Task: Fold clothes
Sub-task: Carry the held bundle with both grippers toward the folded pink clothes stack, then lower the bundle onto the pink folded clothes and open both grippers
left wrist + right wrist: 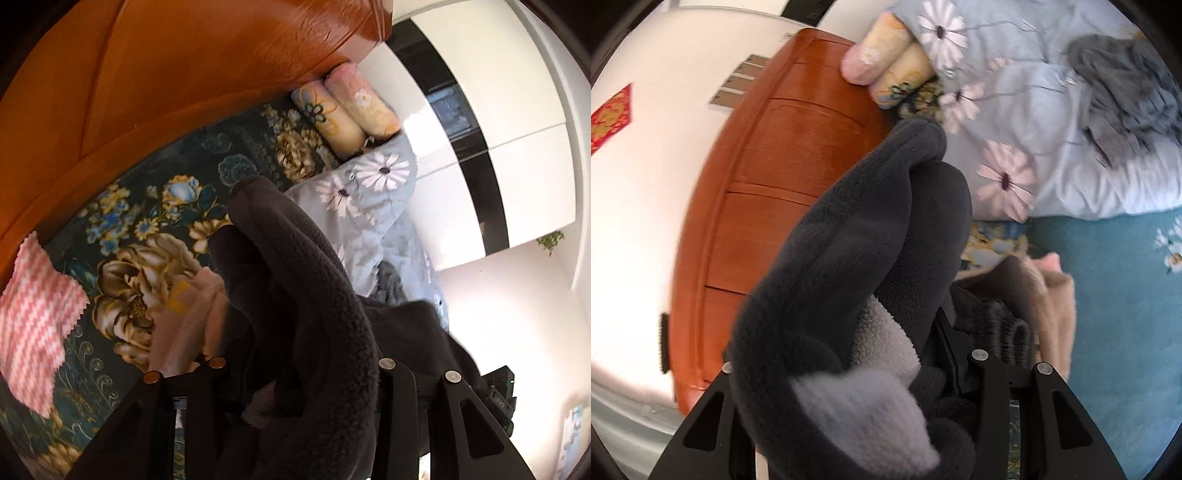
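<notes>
Fleece: your dark fleece garment (303, 295) hangs bunched over the floral bedspread (155, 206), near the headboard (166, 74).
Grip: your left gripper (295, 369) and right gripper (857, 369) both pinch fleece, 2 holds keeping it spread for folding.

The bed (177, 206) wears a dark teal floral cover against an orange wooden headboard (184, 74). On it lie two rolled floral pillows (343, 110) at the headboard, a pale blue daisy quilt (1052, 122) with a grey garment (1126, 96) on top, a pink zigzag cloth (33, 317) and a beige garment (188, 325).
</notes>
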Available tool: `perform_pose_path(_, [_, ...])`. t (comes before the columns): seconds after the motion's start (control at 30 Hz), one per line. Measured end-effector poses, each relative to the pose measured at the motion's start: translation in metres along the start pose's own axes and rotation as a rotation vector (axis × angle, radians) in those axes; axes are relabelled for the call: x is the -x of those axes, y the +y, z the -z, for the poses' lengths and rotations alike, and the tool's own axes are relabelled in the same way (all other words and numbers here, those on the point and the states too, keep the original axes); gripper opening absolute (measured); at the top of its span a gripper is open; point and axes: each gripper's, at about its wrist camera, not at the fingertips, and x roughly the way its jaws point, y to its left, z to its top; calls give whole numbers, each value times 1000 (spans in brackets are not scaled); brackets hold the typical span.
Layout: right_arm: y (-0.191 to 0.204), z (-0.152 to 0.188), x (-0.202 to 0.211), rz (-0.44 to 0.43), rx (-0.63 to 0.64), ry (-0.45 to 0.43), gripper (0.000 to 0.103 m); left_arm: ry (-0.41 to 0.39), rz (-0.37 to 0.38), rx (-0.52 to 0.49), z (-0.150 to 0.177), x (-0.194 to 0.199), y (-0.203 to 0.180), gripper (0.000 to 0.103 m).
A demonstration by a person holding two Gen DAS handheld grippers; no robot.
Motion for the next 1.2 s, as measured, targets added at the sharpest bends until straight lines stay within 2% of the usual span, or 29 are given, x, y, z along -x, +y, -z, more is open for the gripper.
perform_pose_path(0.1, [-31, 15, -12, 40, -88, 36, 47, 17, 1, 15, 8, -8, 17, 42])
perform_pose_path(0.27, [-65, 38, -23, 135, -116, 117, 47, 33, -17, 142, 26, -18, 62, 42])
perform_pose_path(0.37, [-77, 42, -24, 158, -137, 125, 47, 36, -12, 195, 36, -24, 80, 43])
perform_pose_path(0.47, [-81, 40, -25, 166, -141, 120, 47, 19, 7, 212, 35, -22, 83, 43])
perform_pose_path(0.6, [-57, 33, -25, 190, -36, 123, 47, 11, -13, 179, 30, -21, 81, 43])
perform_pose_path(0.67, [-53, 30, -29, 209, 2, 134, 47, 33, -27, 193, 32, -28, 89, 43])
perform_pose_path(0.87, [-83, 36, -44, 268, -60, 173, 47, 57, -22, 272, 40, -41, 106, 46])
perform_pose_path(1.0, [-86, 39, -45, 249, -70, 182, 47, 72, -6, 284, 37, -38, 104, 50])
perform_pose_path(1.13, [-89, 40, -40, 236, -75, 178, 48, 82, -33, 304, 31, -29, 101, 63])
perform_pose_path(1.2, [-90, 43, -36, 242, -70, 181, 48, 53, -38, 330, 28, -17, 103, 65])
